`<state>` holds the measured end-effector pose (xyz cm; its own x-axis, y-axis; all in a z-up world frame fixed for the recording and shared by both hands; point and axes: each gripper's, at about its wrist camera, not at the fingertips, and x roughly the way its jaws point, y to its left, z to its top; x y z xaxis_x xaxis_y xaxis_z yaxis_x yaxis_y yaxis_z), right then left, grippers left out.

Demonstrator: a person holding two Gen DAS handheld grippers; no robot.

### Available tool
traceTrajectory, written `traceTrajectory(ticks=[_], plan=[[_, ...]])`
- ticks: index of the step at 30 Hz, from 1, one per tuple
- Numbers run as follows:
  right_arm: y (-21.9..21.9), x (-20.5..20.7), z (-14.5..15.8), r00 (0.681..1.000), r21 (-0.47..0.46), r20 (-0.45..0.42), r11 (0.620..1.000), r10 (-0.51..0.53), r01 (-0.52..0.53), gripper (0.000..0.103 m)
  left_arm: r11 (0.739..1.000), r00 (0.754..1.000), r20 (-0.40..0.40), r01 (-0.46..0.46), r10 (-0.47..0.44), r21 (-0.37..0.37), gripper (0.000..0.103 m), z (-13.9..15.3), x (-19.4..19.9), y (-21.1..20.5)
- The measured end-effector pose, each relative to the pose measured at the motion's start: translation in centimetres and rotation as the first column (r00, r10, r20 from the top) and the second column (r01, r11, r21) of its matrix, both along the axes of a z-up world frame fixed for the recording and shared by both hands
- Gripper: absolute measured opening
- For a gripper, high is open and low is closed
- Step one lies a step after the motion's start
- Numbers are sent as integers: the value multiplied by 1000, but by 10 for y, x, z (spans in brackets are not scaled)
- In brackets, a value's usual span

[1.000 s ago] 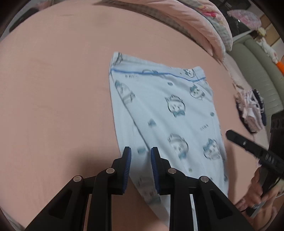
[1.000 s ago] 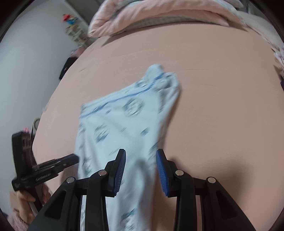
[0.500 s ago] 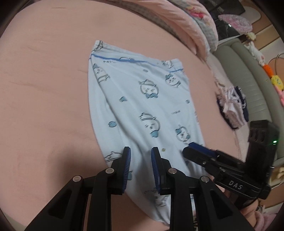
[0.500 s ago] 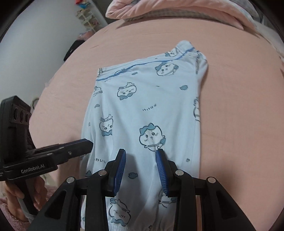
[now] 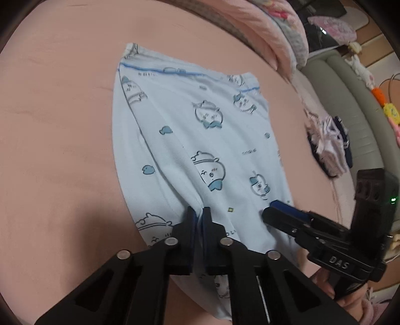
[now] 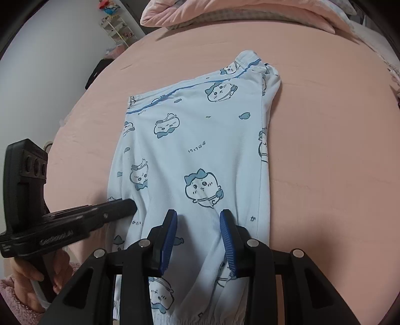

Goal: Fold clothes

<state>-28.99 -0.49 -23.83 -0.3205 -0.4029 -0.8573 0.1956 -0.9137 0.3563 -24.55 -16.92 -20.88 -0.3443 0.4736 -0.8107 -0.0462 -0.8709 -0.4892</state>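
L gripper (image 5: 199,214) just closed, pinching a ridge of the pale blue cartoon-print pajama pants (image 5: 190,140). R gripper (image 6: 198,223) spread, pads over the fabric w/o squeezing. Pants lie flat on pink bedsheet (image 6: 325,150), waistband at far end.

Left gripper (image 5: 198,215) pinches the pale blue pajama pants (image 5: 200,140) (cartoon print) on pink bedsheet (image 5: 55,140).

Bedsheet (image 6: 325,150) open — pillows (image 6: 225,15) behind

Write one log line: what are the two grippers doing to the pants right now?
left gripper: just closed, pinching a fold of pants | right gripper: open, over pants, not gripping | pants: flat on bed
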Motion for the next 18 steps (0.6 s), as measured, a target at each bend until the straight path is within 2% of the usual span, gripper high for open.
traceTrajectory(ticks=[3,5,12,13,14,17,18], plan=[[3,-1,2,1000,-16,4,1000,-12,12,35,999,998,-58,-11,9,-33,1,17,10,-3],[4,-3,4,1000,-11,4,1000,-12,12,35,999,997,-75,-36,34,-30,1,22,18,-10],[-2,-10,7,1000,10,-5,1000,-8,8,35,994,997,27,-70,73,-89,1,-5,20,-25],[-2,-11,8,1000,13,-8,1000,-9,9,35,990,997,39,-65,71,-128,3,-8,19,-25],[-2,-11,8,1000,23,-9,1000,-7,7,35,987,996,42,-66,73,-146,5,-10,19,-25],[-2,-13,-3,1000,107,16,994,-6,4,35,988,993,60,-95,102,-118,5,-5,17,-35],[2,-10,-1,1000,96,10,995,-7,6,34,983,992,36,-114,120,-143,5,1,17,-38]])
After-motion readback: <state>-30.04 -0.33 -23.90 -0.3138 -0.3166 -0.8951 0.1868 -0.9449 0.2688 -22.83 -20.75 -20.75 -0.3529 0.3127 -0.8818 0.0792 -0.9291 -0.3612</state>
